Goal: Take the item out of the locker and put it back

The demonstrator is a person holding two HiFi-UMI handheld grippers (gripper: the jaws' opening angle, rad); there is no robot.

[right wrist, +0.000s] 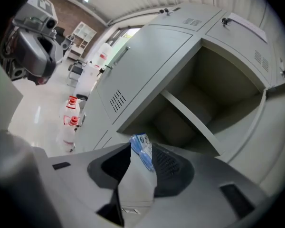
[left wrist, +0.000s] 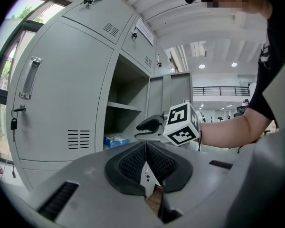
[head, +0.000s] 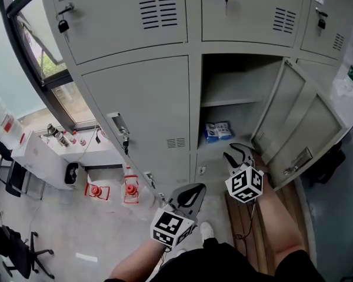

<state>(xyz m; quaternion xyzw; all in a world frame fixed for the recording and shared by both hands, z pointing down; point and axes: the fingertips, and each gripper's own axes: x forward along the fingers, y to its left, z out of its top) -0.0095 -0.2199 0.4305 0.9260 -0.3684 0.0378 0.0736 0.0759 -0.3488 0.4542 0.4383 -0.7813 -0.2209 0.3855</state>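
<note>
A blue and white packet [head: 217,131] lies on the floor of the open locker compartment [head: 238,75], under its inner shelf [head: 232,102]. My right gripper [head: 240,153] hovers just outside that opening, jaws open and empty. In the right gripper view the packet [right wrist: 141,150] shows between the open jaws of the right gripper [right wrist: 140,161], some way beyond the tips, and they do not press on it. My left gripper [head: 190,195] hangs lower and to the left in front of the closed doors, shut with nothing in it; its pads [left wrist: 133,161] meet in the left gripper view.
The compartment's door [head: 300,128] stands swung open to the right. Closed grey locker doors [head: 144,98] fill the left, one with a hanging key. Red-capped jugs [head: 129,190] stand on the floor, with a white cabinet [head: 41,151] and a chair [head: 17,251] farther left.
</note>
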